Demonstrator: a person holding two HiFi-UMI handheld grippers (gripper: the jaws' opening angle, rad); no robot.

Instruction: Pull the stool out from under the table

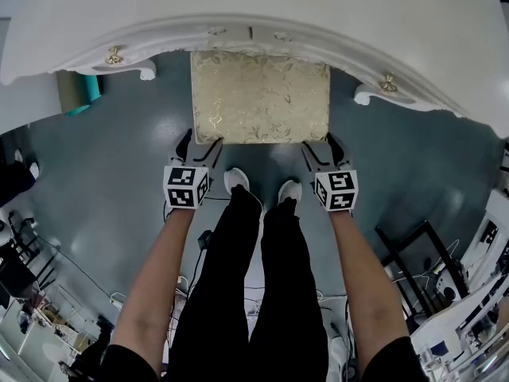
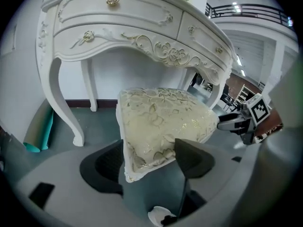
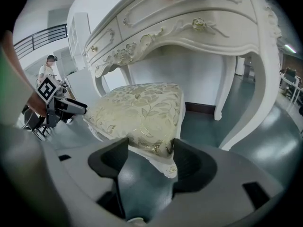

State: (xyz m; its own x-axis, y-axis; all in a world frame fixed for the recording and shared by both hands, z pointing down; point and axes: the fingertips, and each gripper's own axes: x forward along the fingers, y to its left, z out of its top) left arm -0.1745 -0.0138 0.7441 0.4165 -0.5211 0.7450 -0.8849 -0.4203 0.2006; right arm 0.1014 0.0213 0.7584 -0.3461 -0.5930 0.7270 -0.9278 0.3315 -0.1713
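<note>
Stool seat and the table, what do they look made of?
The stool seat looks like upholstered fabric, seemingly a cream brocade: leaf pattern with a gold sheen, soft rounded edges. The table is probably wood painted glossy white, going by its carved scrolls and curved legs, though a moulded material can't be excluded. Its knobs look like brass-coloured metal, by their shine.

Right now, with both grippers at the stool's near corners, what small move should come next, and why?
Probably draw both grippers straight back together, stepping back too. The left gripper and right gripper each appear clamped on a near corner of the stool, whose far end sits under the table. An even pull should keep it square. The shoes stand right behind it.
</note>
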